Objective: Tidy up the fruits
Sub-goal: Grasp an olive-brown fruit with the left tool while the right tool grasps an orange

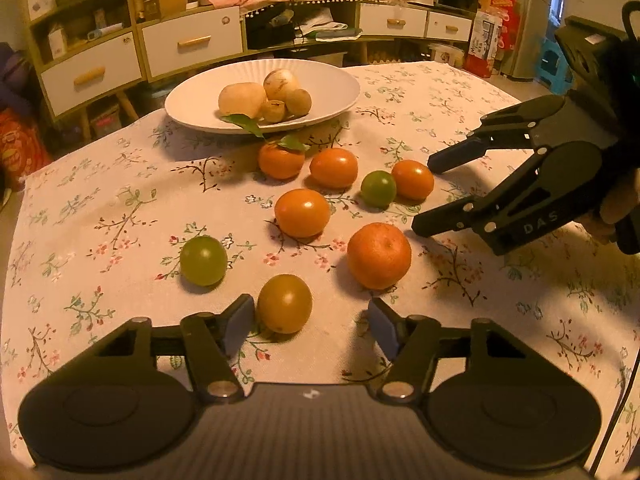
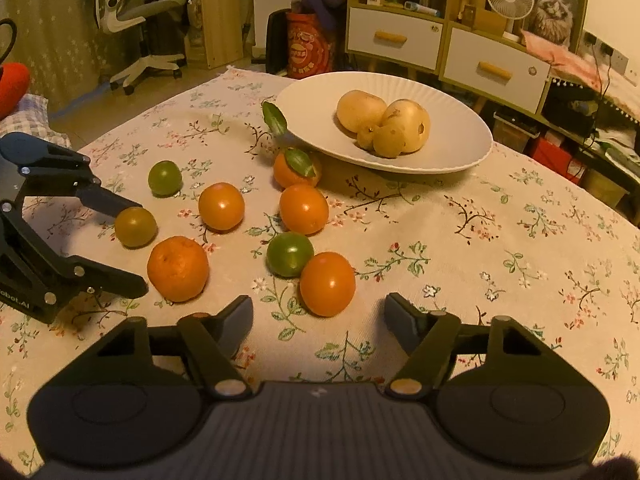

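Between the left fingers: an olive-brown fruit [image 1: 284,303] is seen on the tablecloth [image 1: 100,208], just beside the left pad [image 1: 239,322] and apart from the right one.
Fruit shape: it is round, so no long axis or pointing direction can be told.
Left gripper [image 1: 311,326]: it is spread wide and nothing is clamped.
Nearby fruit: a large mandarin [image 1: 379,255] lies ahead and right of the olive-brown fruit, a green fruit [image 1: 203,260] ahead and left.
Further fruit: 4 orange fruits and 1 more green one [image 1: 378,189] are scattered toward the plate; the leafy mandarin [image 1: 281,159] lies nearest it.
Right gripper [image 2: 319,322]: it is held open and empty, with an orange tomato [image 2: 327,283] just ahead, between the finger lines, touching a green one [image 2: 290,254].
White plate [image 1: 336,80]: 4 pale yellow-brown fruits are clustered in it, touching one another.
Background: drawers and shelves are seen behind the table.
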